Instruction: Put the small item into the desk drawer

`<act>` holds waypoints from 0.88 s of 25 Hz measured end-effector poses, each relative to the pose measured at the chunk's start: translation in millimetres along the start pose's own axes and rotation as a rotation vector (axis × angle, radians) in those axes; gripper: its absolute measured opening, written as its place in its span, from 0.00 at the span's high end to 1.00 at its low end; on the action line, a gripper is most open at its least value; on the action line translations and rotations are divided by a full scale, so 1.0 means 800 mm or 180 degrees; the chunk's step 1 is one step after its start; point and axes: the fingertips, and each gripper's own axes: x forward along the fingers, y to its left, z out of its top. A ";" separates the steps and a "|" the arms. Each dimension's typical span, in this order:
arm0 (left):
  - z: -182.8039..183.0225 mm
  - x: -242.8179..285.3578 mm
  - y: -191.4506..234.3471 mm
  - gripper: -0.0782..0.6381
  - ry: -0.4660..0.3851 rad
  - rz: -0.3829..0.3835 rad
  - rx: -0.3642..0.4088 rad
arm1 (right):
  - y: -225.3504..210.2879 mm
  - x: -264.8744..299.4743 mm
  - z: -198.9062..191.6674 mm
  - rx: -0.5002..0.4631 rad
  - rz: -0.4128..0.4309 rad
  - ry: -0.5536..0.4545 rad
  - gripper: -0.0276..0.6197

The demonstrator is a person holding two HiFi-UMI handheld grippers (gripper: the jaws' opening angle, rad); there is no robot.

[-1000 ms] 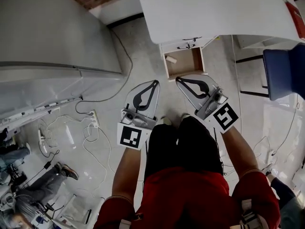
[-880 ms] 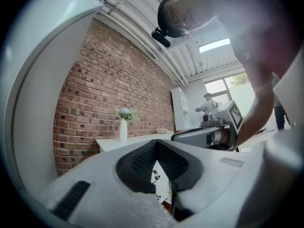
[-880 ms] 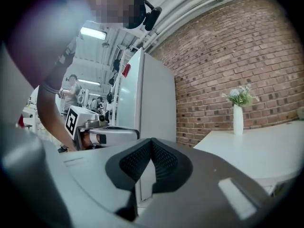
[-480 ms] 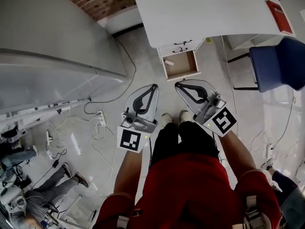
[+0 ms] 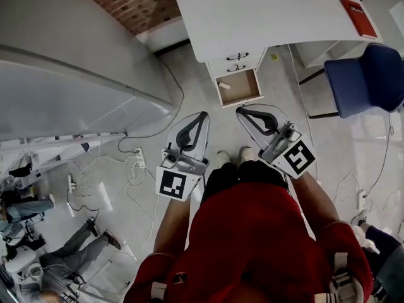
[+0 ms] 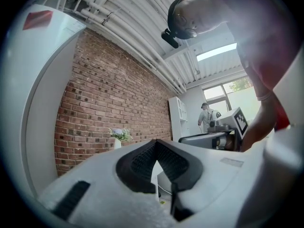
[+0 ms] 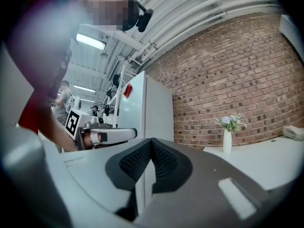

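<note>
A white desk (image 5: pixel 265 17) stands at the top of the head view. Its lower drawer (image 5: pixel 238 87) is pulled out and open, and a small pale cylinder-like item (image 5: pixel 225 86) lies at the drawer's left side. Both grippers hang in front of the person's legs, short of the drawer and apart from it. My left gripper (image 5: pixel 204 115) is shut with nothing in it; its dark pads (image 6: pixel 142 163) meet. My right gripper (image 5: pixel 240 110) is likewise shut and holds nothing, pads (image 7: pixel 164 163) pressed together.
A blue chair (image 5: pixel 366 77) stands right of the desk, and a red book (image 5: pixel 353 9) lies on the desktop. A big grey cabinet (image 5: pixel 69 74) fills the left. Cables and a power strip (image 5: pixel 140 160) lie on the floor. A vase with flowers (image 7: pixel 228 137) stands by the brick wall.
The head view has pulled back, so the desk and open drawer look smaller and farther. Both grippers stay shut and keep their places before the legs.
</note>
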 end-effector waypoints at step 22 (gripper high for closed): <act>0.024 -0.012 -0.038 0.88 -0.0079 -0.0185 0.0056 | 0.025 -0.037 0.016 -0.0006 -0.0136 -0.0005 0.94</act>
